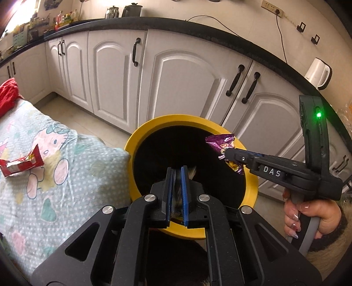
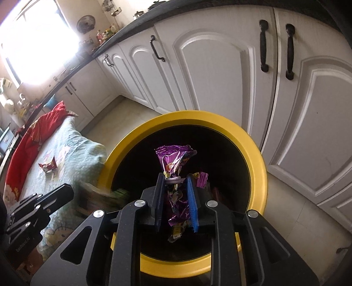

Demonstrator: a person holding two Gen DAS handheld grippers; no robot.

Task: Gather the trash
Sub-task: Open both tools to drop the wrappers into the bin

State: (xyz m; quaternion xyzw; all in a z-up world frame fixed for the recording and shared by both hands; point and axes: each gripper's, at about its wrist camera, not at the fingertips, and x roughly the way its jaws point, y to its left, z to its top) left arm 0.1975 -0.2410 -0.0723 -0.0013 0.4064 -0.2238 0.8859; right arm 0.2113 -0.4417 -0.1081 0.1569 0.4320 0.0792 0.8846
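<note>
Right hand-held gripper (image 2: 176, 198) grasping purple wrapper (image 2: 173, 162) over bin (image 2: 259, 167); left hand-held gripper (image 1: 177, 193) clenched on sth blurry. Wrapper may snag on the pads.

A home kitchen. Beyond the right gripper (image 2: 175, 182) runs a row of white cupboard doors (image 2: 220, 72) with black handles under a dark worktop (image 1: 198, 28). On the worktop, far ahead of the left gripper (image 1: 177, 173), stand kettles (image 1: 123, 11), bottles (image 1: 66, 18) and a white jug (image 1: 318, 73). A wall socket (image 1: 271, 7) sits above.
</note>
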